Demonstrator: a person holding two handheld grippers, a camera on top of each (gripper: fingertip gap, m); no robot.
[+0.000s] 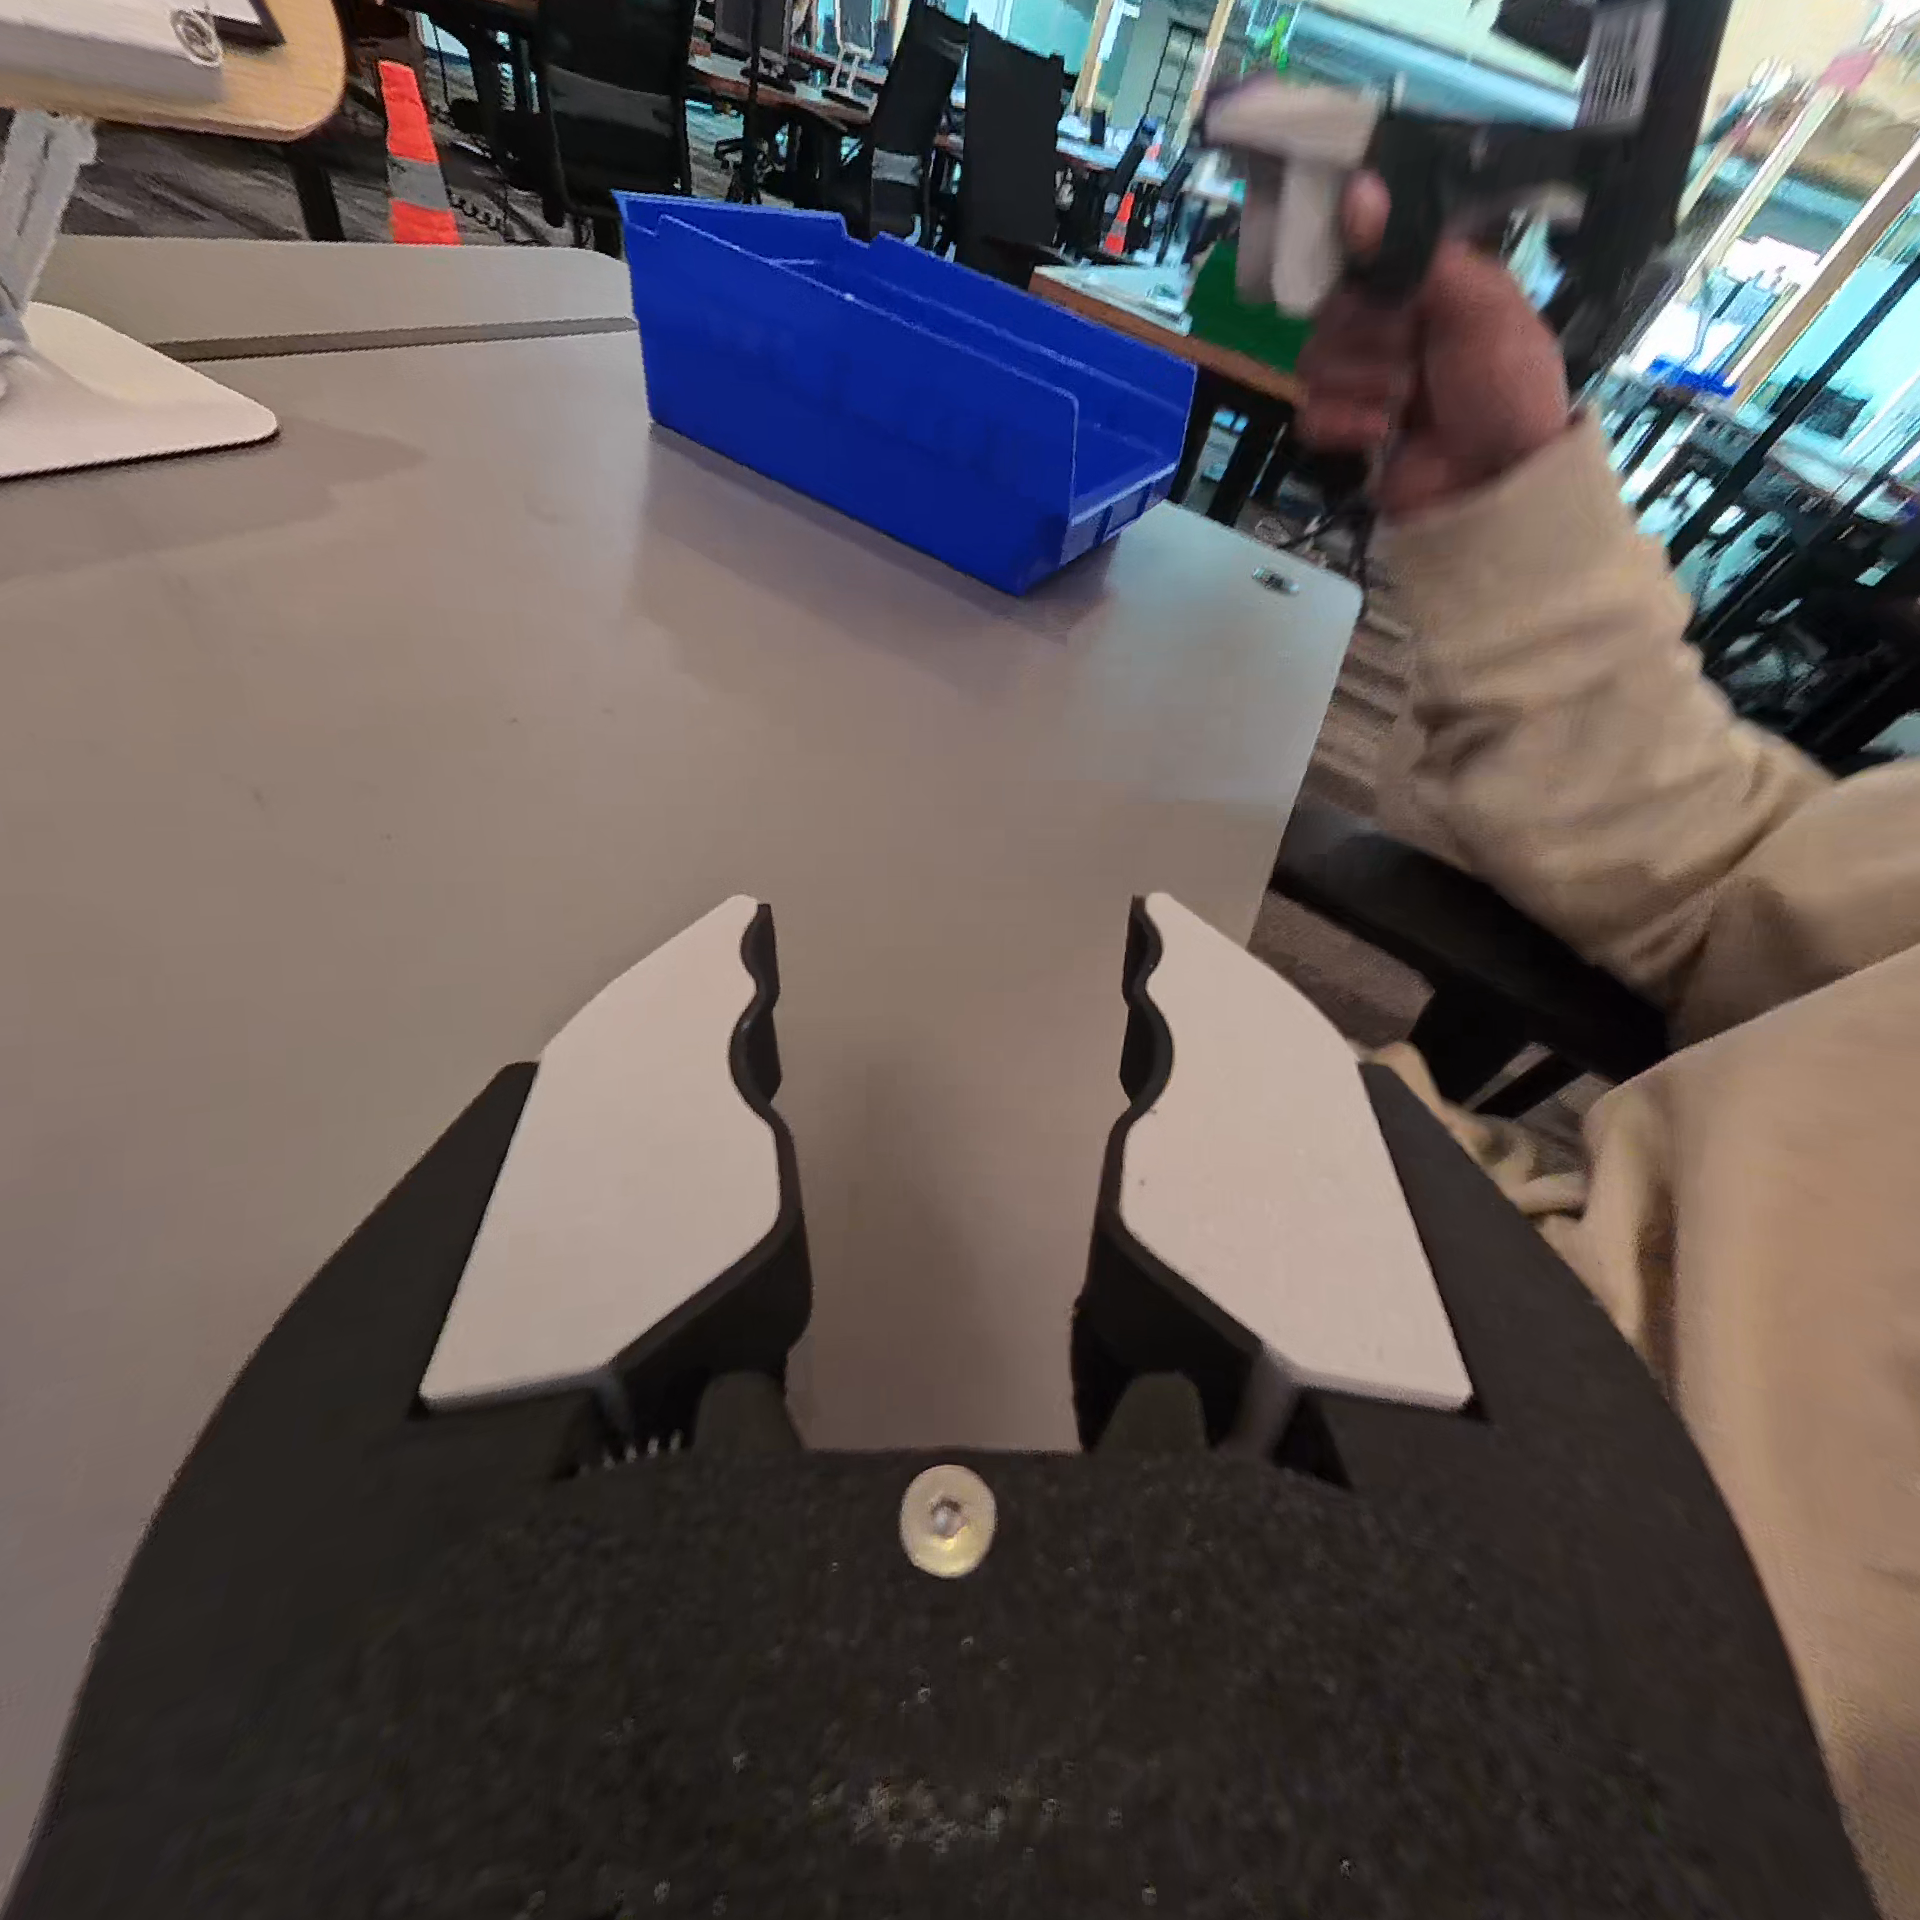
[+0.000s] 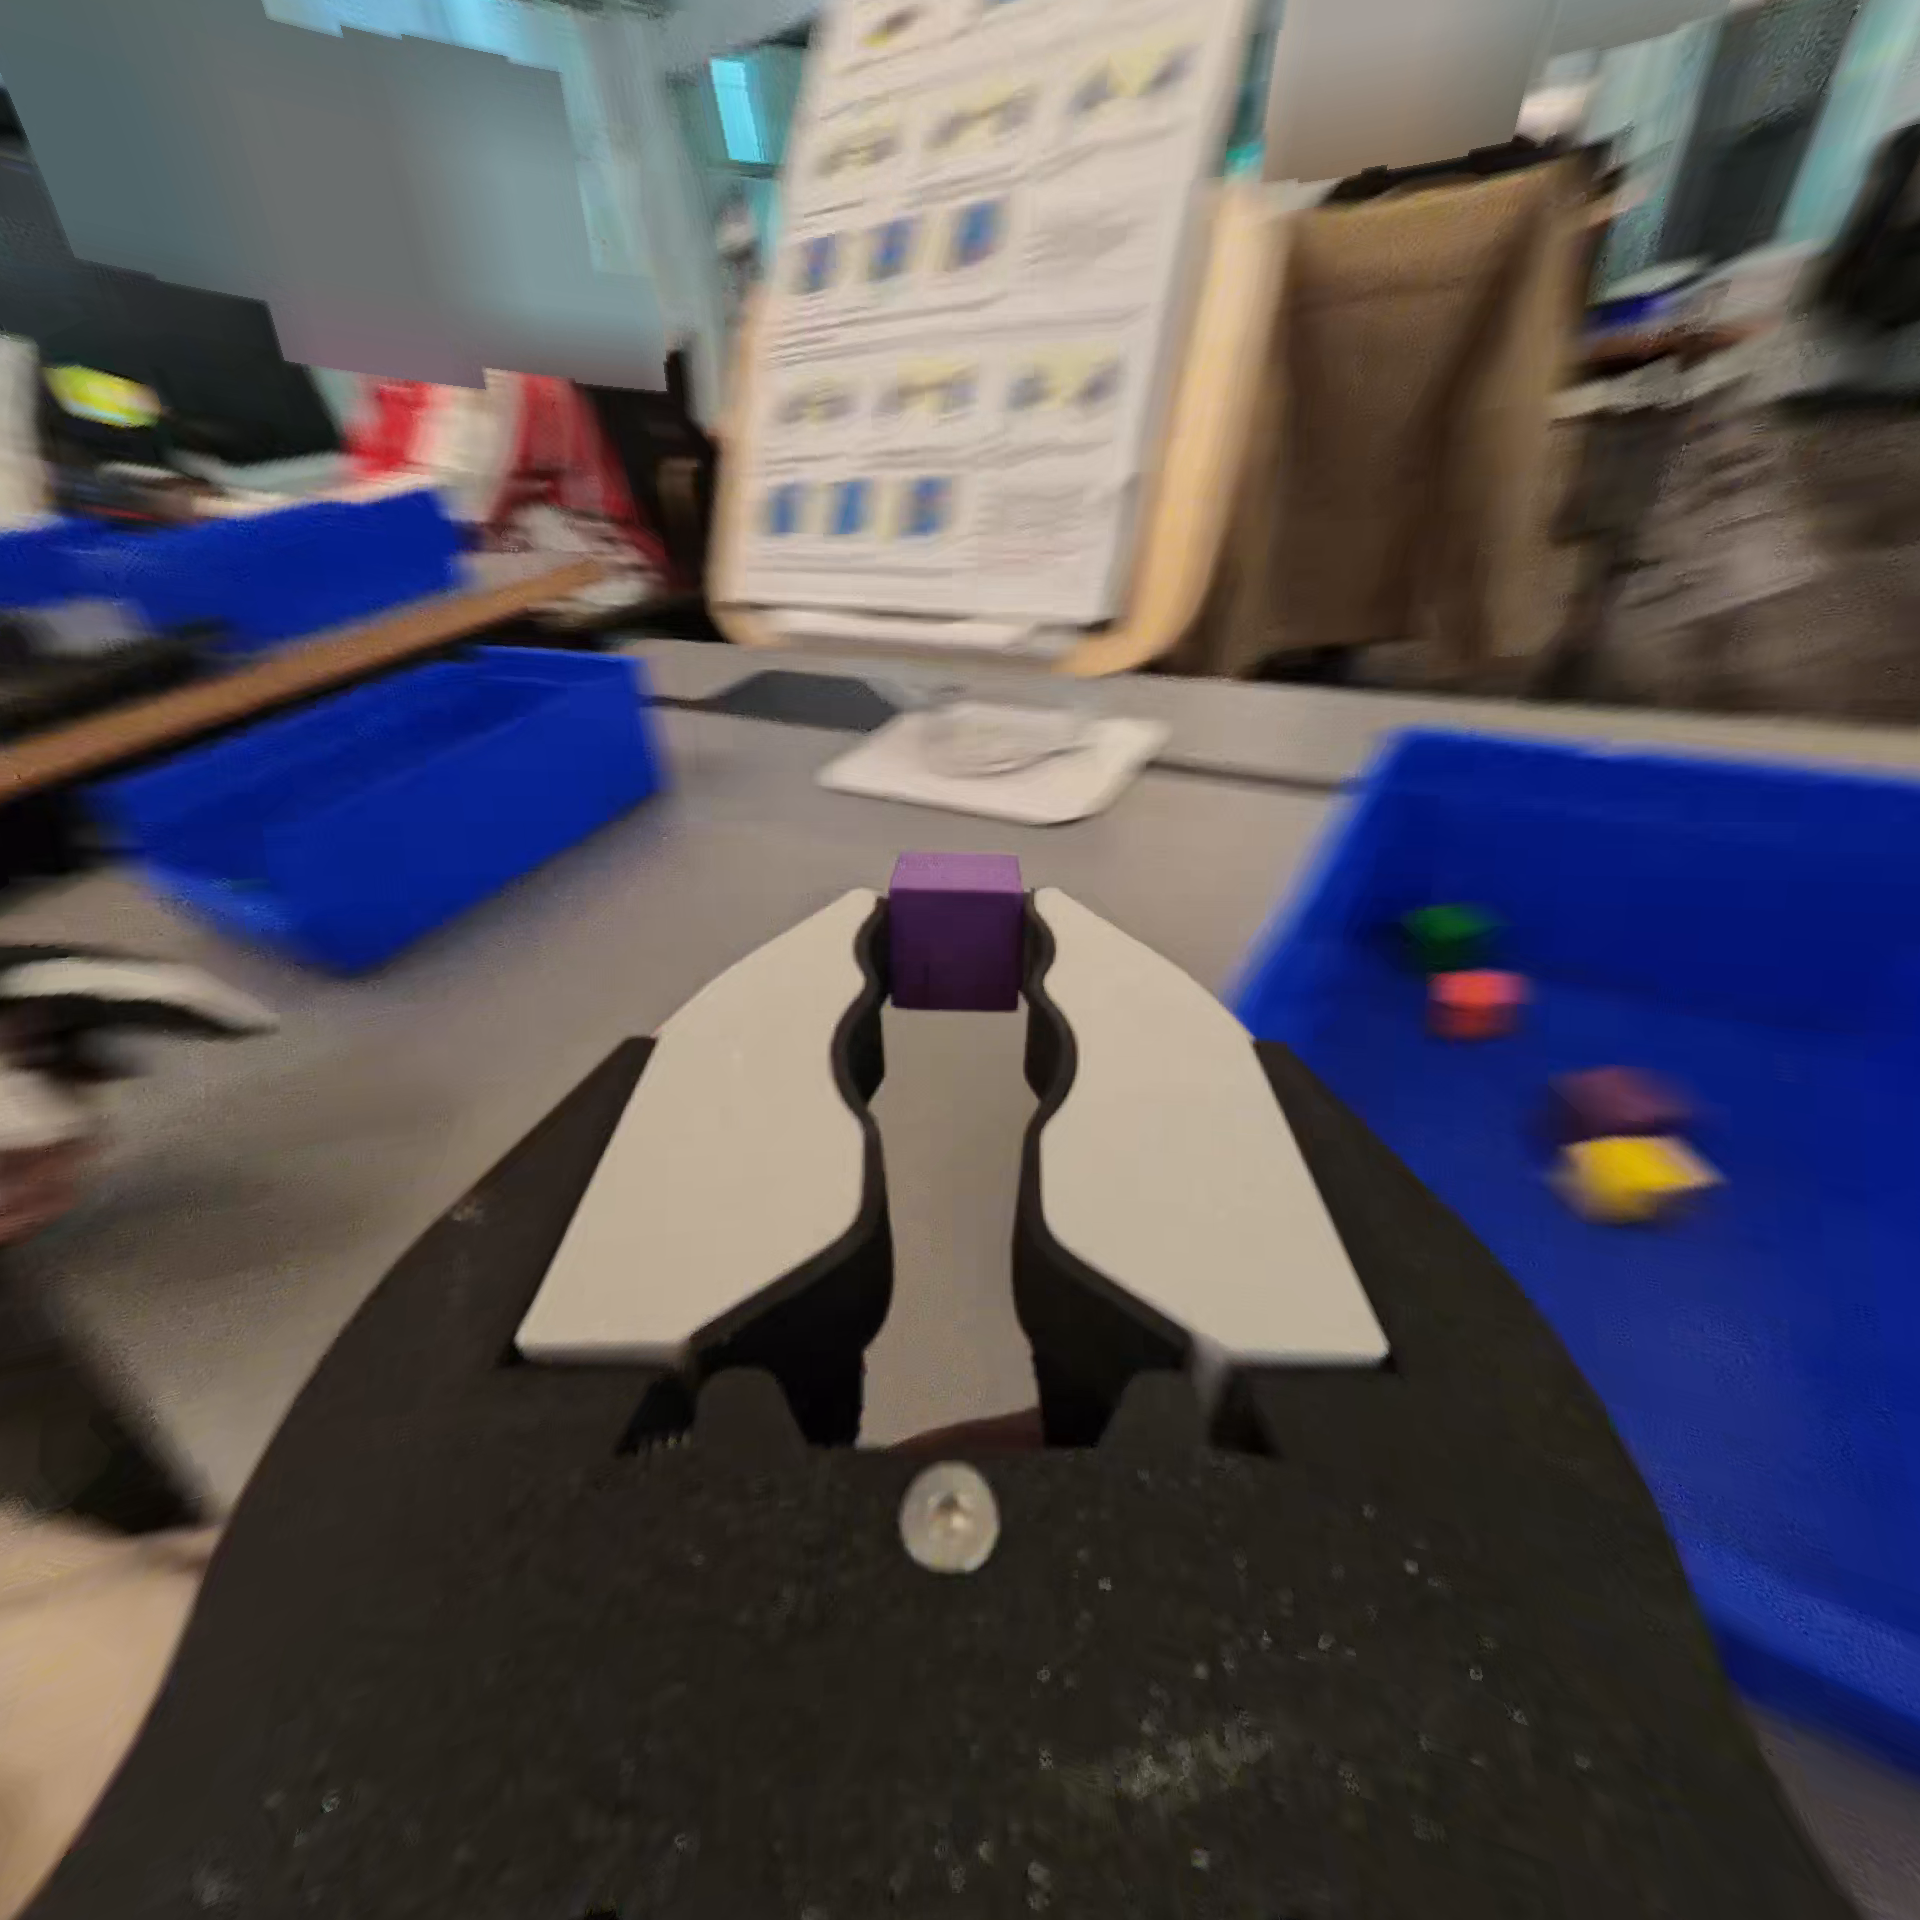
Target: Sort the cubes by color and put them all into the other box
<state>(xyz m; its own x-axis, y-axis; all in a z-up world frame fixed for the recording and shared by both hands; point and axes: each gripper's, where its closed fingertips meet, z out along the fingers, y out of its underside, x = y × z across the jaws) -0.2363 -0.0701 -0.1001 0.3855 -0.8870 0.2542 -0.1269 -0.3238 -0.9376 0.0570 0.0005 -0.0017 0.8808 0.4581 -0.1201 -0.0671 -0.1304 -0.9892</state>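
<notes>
My right gripper [image 2: 956, 920] is shut on a purple cube [image 2: 956, 935] and holds it above the grey table. To its right stands a blue box [image 2: 1621, 810] with a green cube [image 2: 1446, 927], a red cube [image 2: 1473, 1000], a second purple cube [image 2: 1616, 1103] and a yellow cube [image 2: 1631, 1174] inside. Another blue box [image 2: 395, 800] stands to the left. My left gripper [image 1: 951, 914] is open and empty, low over the table, facing a blue box [image 1: 894, 384]. The right gripper [image 1: 1299, 197] shows blurred at the upper right there, held by a hand.
A white stand base [image 1: 114, 395] sits at the table's far left, and it shows in the right wrist view [image 2: 997, 764] under a printed board [image 2: 966, 312]. The table's edge [image 1: 1309, 790] runs down the right, with a cream sleeve [image 1: 1558, 748] beyond it. The left gripper's tips are roughly 30 centimeters from the right gripper's.
</notes>
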